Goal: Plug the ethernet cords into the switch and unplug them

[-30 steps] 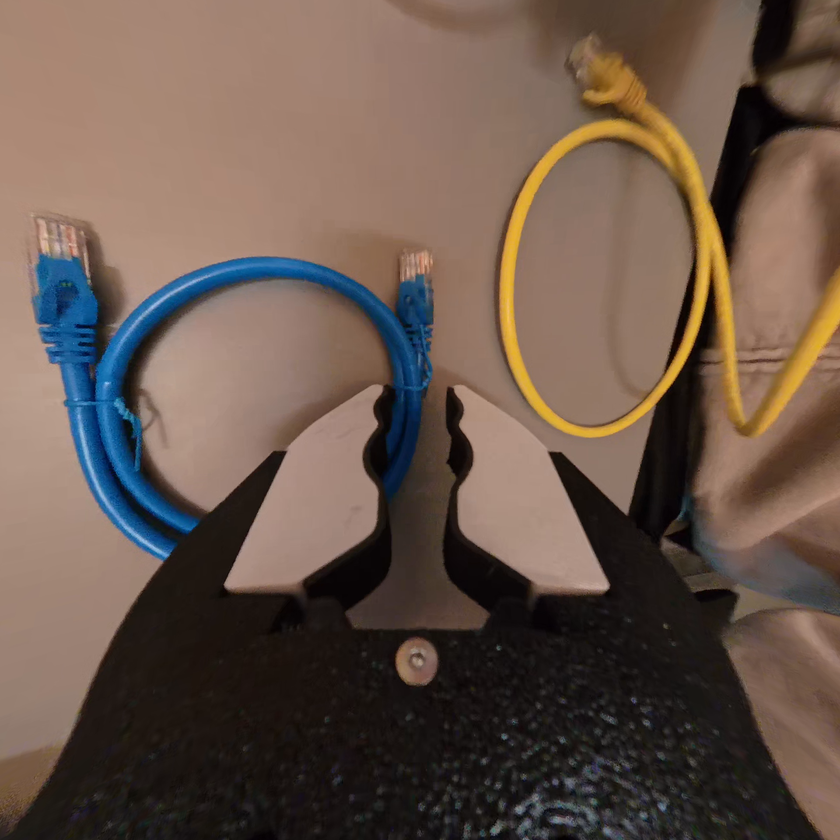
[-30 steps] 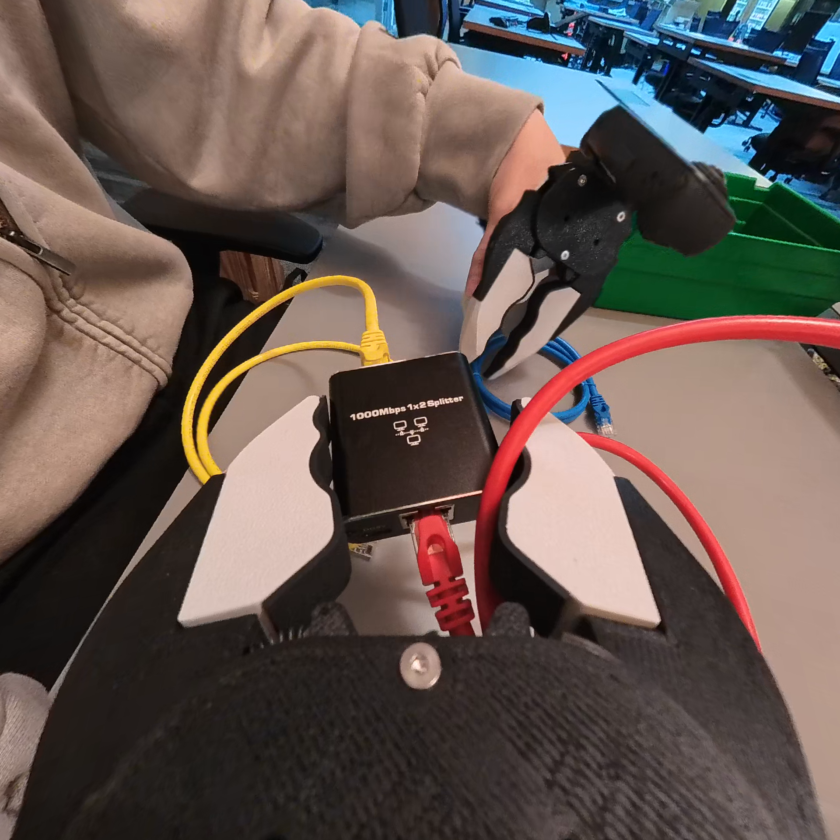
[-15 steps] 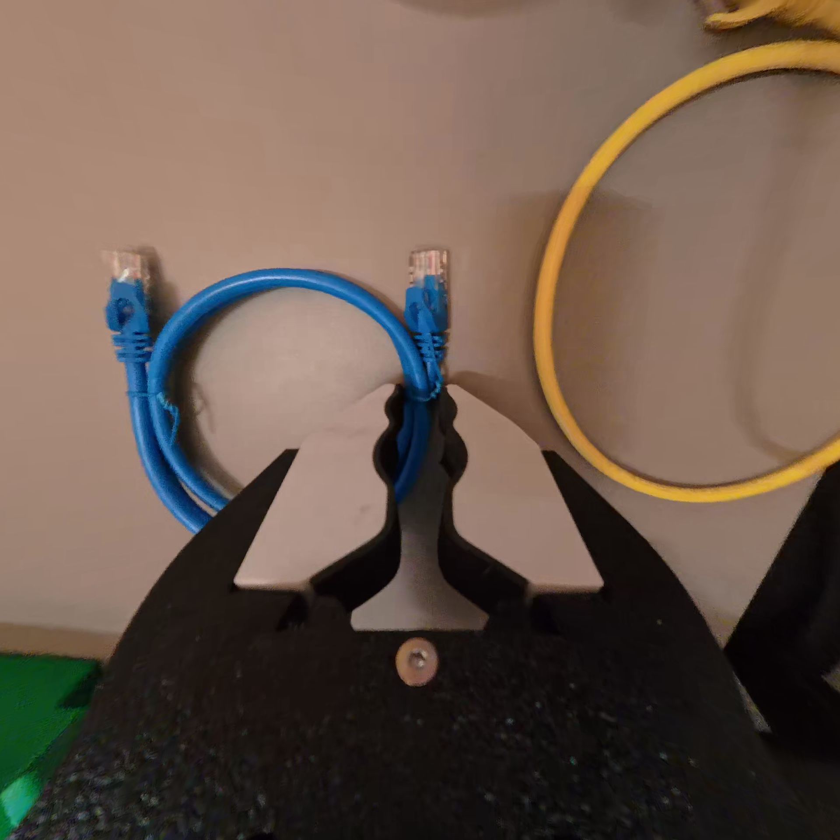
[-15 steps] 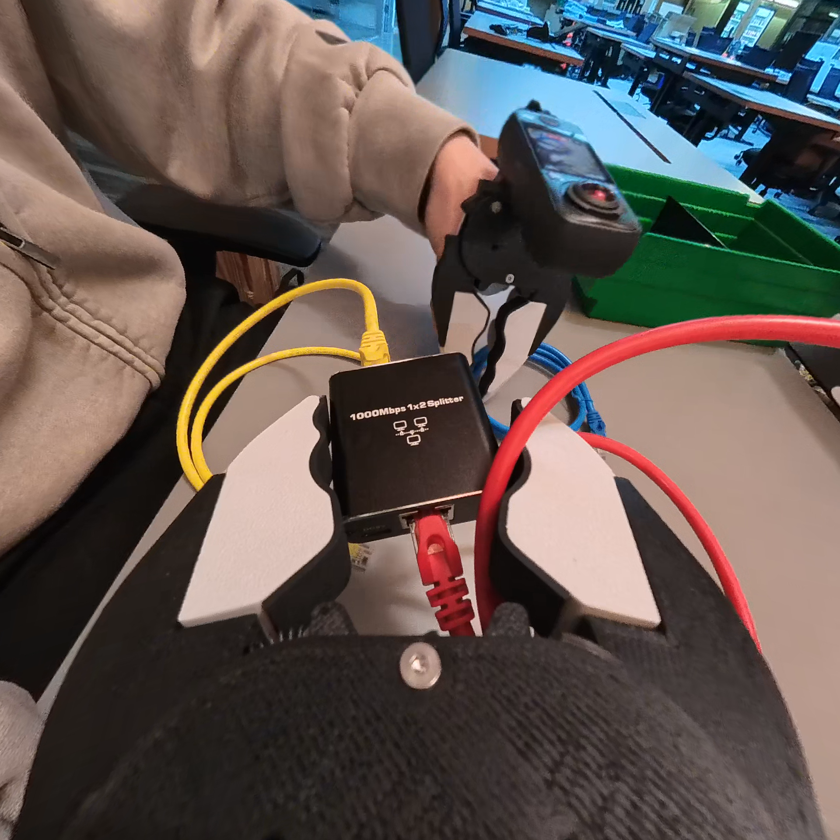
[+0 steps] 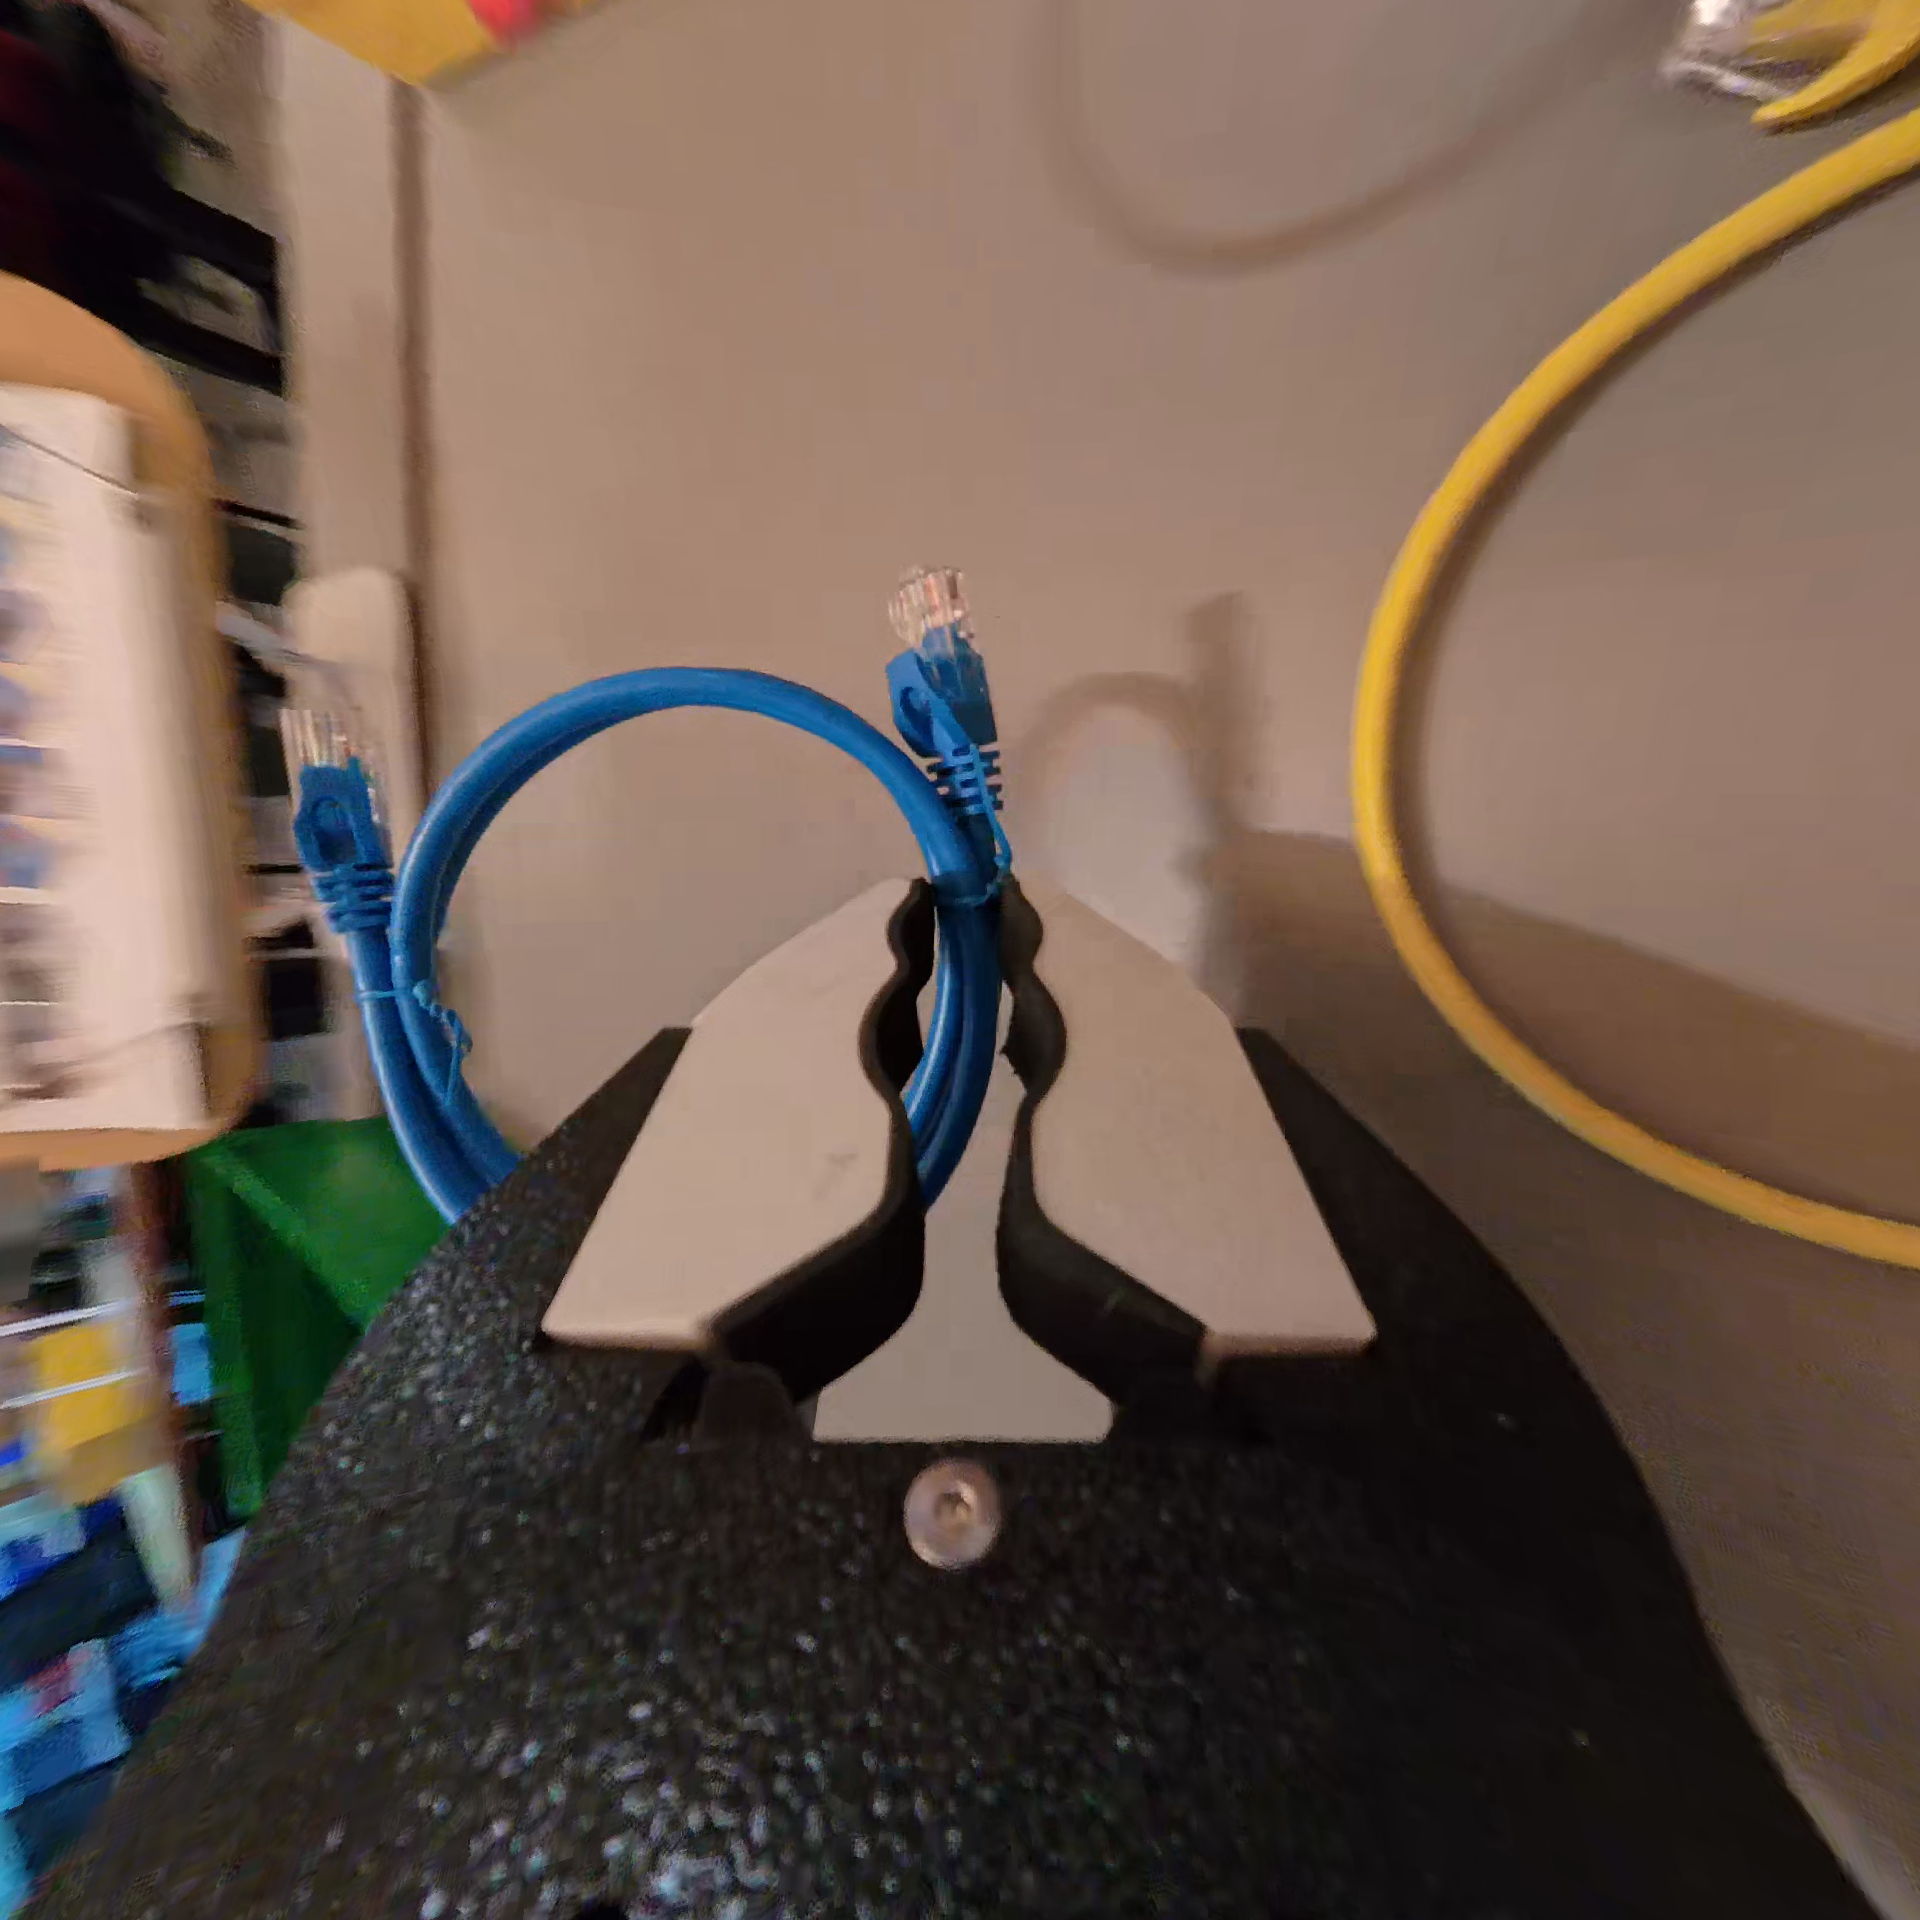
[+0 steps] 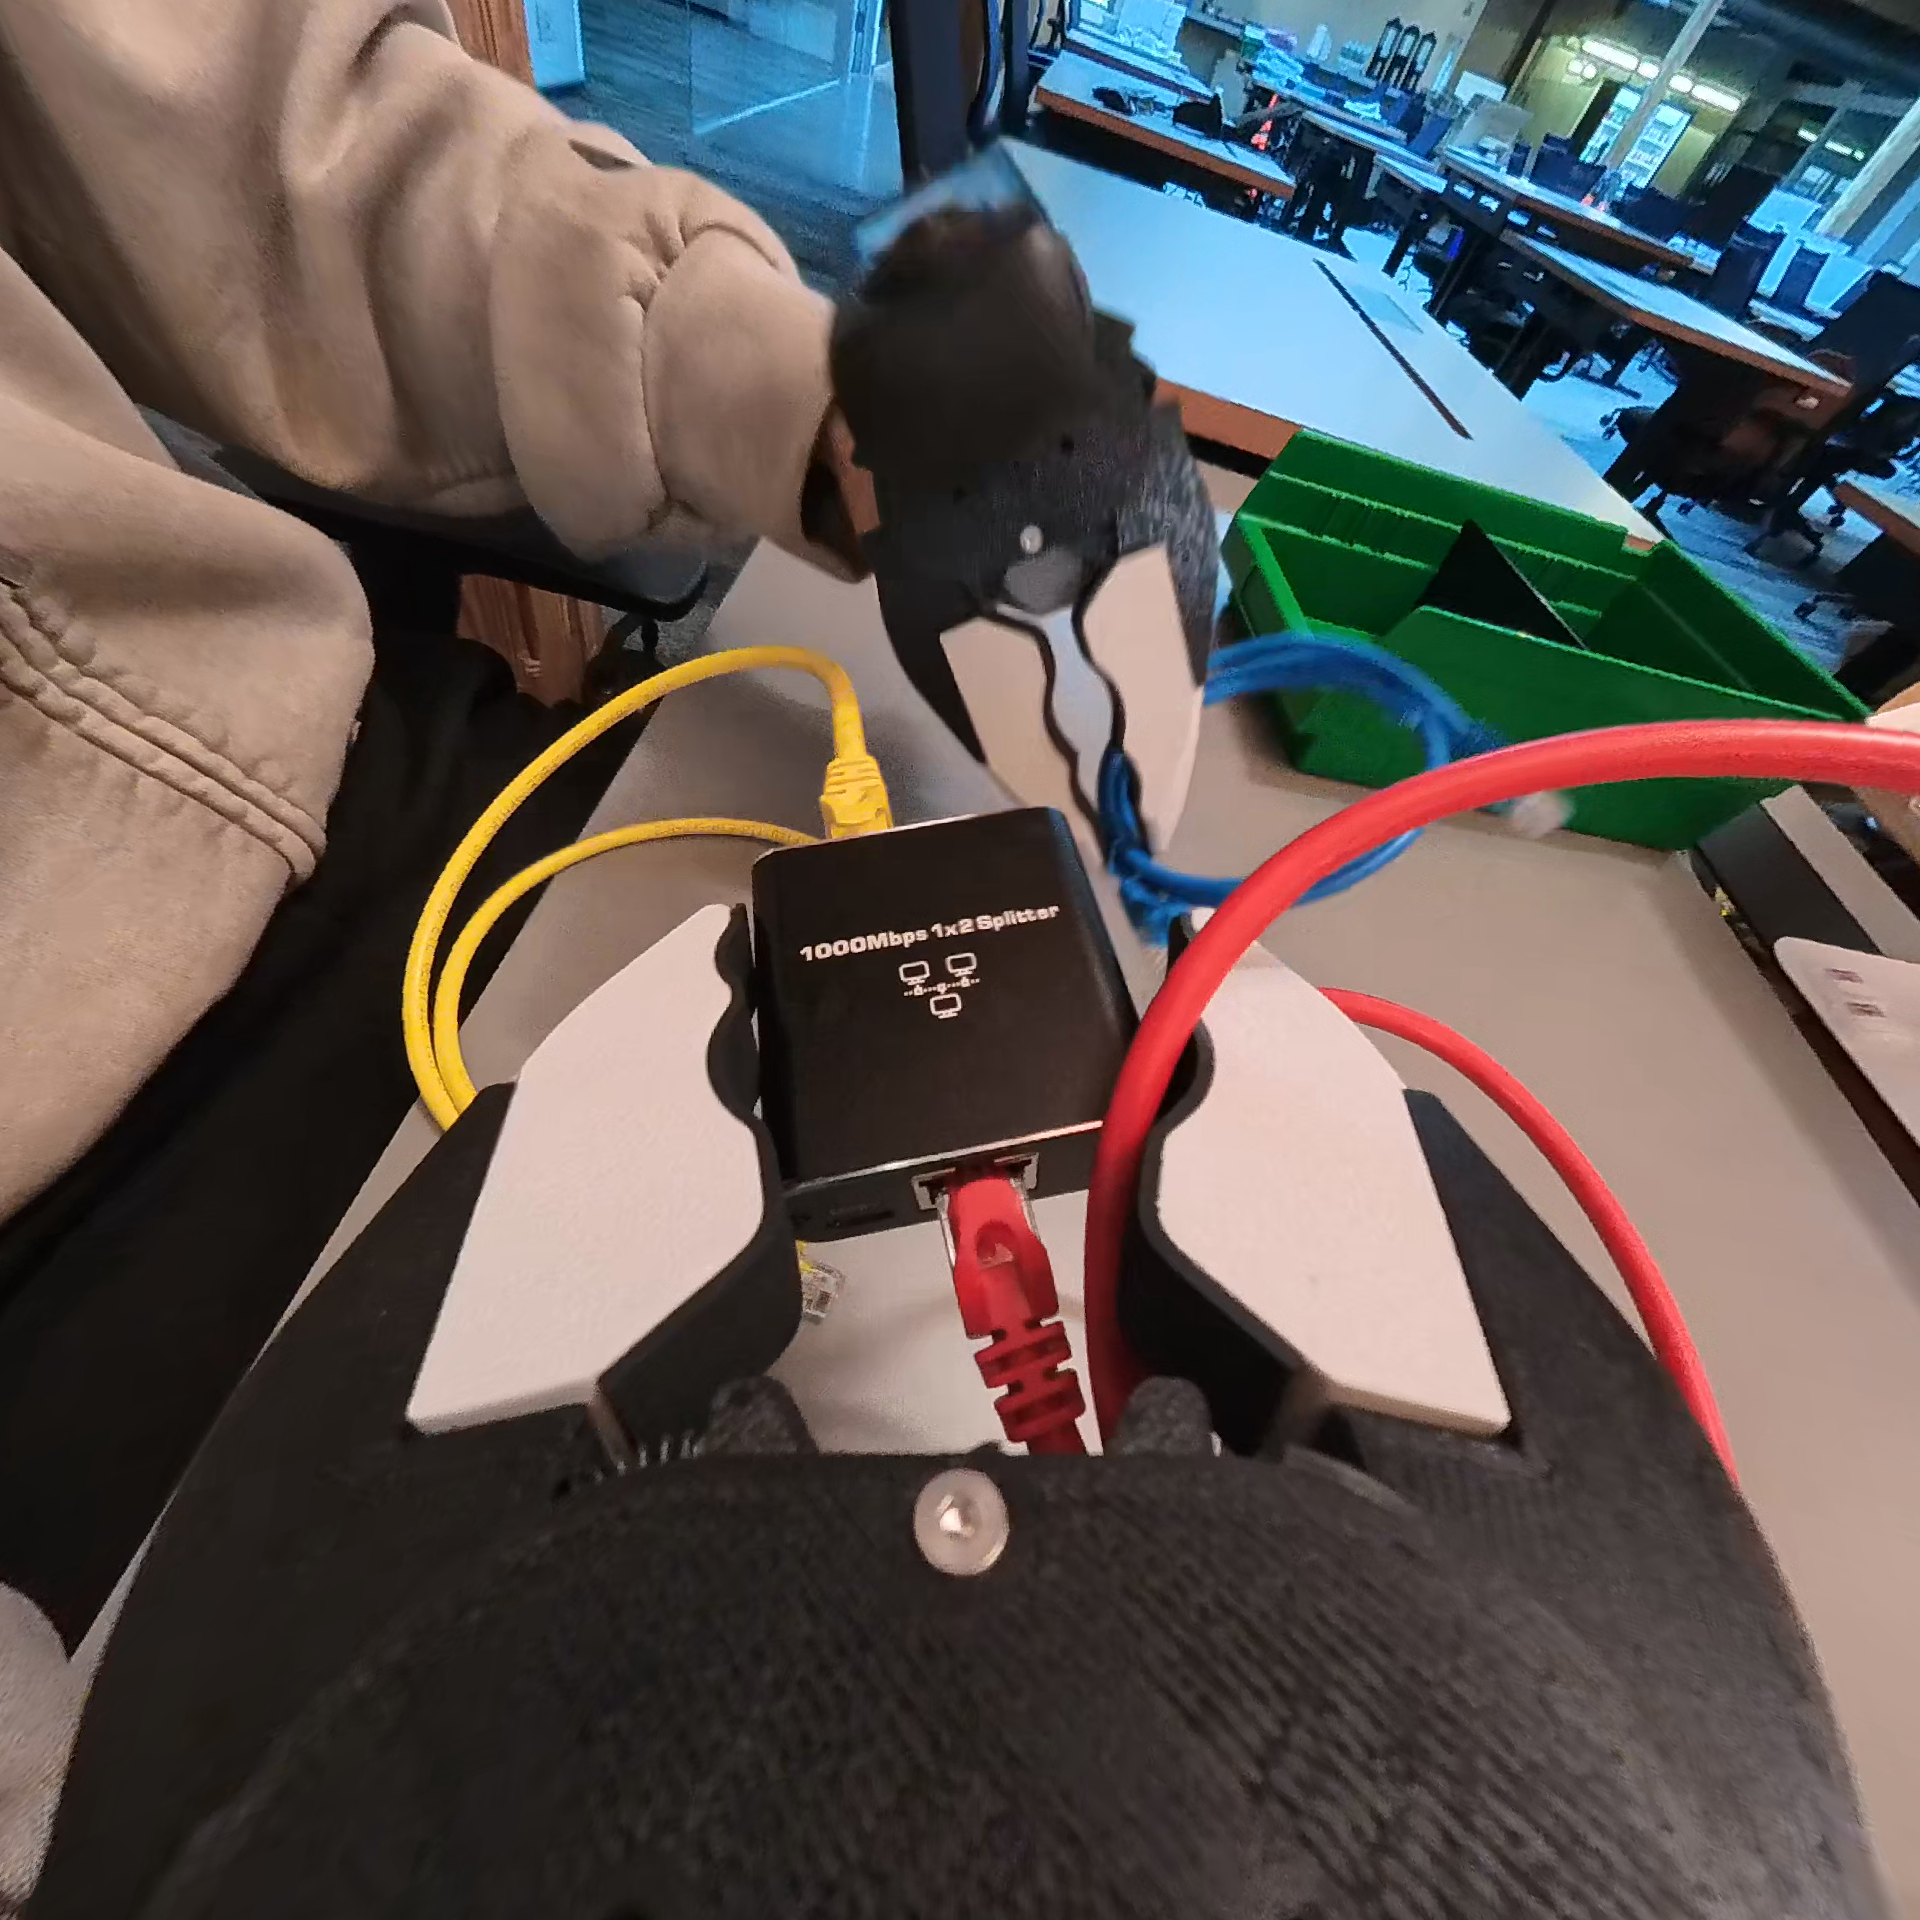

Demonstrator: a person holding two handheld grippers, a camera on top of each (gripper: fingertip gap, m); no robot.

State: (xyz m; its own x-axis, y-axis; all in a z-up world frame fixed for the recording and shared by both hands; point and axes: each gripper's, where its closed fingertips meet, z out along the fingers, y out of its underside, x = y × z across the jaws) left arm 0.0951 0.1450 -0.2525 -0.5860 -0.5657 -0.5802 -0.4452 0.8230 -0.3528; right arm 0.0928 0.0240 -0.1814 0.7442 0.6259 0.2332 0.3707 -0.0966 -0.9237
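L hand-held gripper (image 5: 961, 894) pinches blue cord (image 5: 665, 691) | R hand-held gripper (image 6: 961, 966) clamps switch (image 6: 925, 997); red plug (image 6: 1003, 1288) R view only

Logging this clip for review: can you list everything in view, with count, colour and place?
switch: one, black, on the table, between the right gripper's fingers
red cord: one, plugged into switch's near port
yellow cord: one, plugged into far side
blue cord: one, tied coil, held by left gripper
bin: one, green, far right
left gripper: shut on blue cord
right gripper: around switch
sleeve: beige, upper left
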